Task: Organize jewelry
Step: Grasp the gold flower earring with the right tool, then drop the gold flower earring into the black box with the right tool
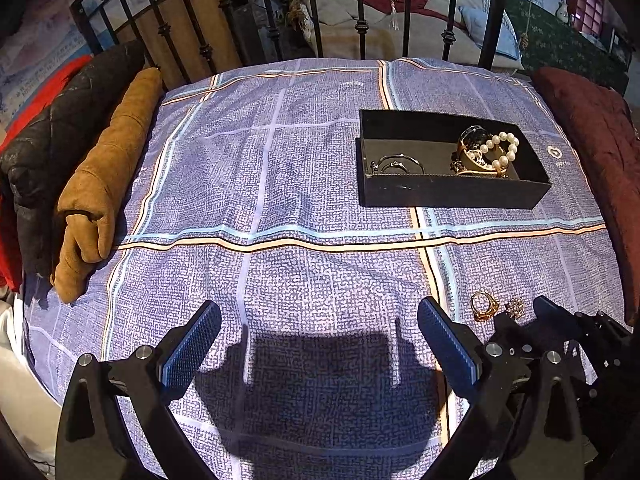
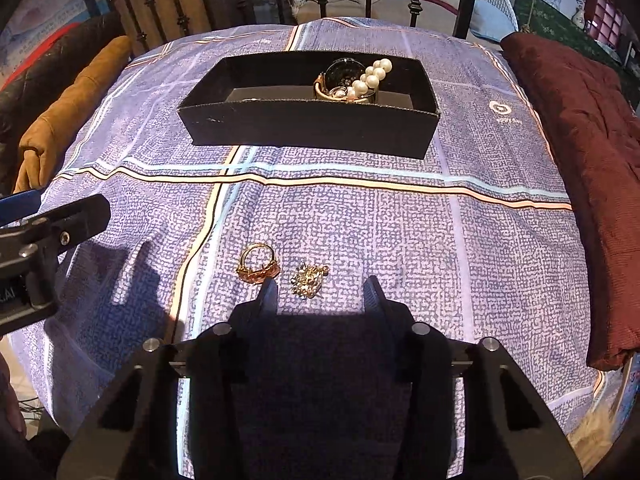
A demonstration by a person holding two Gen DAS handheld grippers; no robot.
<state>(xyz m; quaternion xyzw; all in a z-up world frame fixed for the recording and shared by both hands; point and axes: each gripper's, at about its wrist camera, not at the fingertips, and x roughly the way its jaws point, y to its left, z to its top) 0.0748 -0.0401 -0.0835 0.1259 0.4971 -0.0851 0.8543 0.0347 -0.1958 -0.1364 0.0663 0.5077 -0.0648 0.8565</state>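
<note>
The left gripper (image 1: 320, 340) hovers wide open over bare plaid bedspread (image 1: 280, 160). Right of it lie a gold ring (image 2: 258, 266) and a sparkly brooch (image 2: 308, 280), the latter between the right gripper's (image 2: 322, 294) narrowed, untouching fingers. The black box (image 2: 308, 128) beyond holds a pearl bracelet (image 2: 370, 76).

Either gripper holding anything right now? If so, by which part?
Nothing held. Left gripper open over bare bedsheet; right gripper brackets the crystal brooch, pads not touching.
</note>
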